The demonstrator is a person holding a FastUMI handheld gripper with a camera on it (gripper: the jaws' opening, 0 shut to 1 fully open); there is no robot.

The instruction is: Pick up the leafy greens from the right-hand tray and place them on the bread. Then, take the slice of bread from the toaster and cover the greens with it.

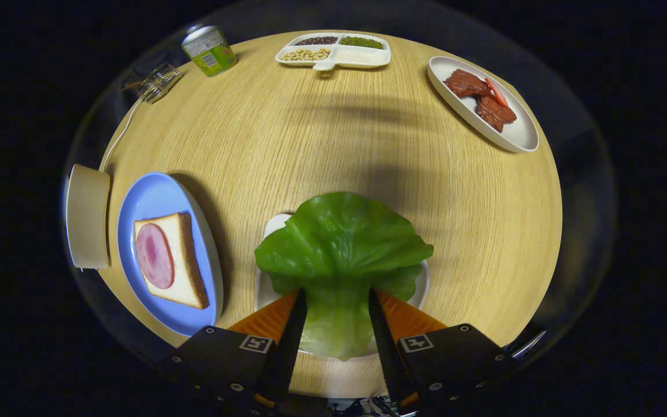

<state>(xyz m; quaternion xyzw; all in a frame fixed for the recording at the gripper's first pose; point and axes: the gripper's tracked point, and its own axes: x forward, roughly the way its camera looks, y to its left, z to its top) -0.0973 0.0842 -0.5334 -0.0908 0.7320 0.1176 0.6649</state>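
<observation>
A broad green lettuce leaf sits between my fingers, its pale stalk pinched from both sides. My gripper is shut on it. The leaf fans out ahead of the fingertips and hides most of the small white tray beneath it. To the left of the fingers a blue plate holds a slice of bread with a round pink slice of ham on top. Further left stands the cream toaster; whether a slice sits in it cannot be told.
Beyond, at the back right, a white oval tray holds brown meat pieces. A divided white dish with beans stands at the table's far edge, a green can and a clear plastic object with a cable at the back left.
</observation>
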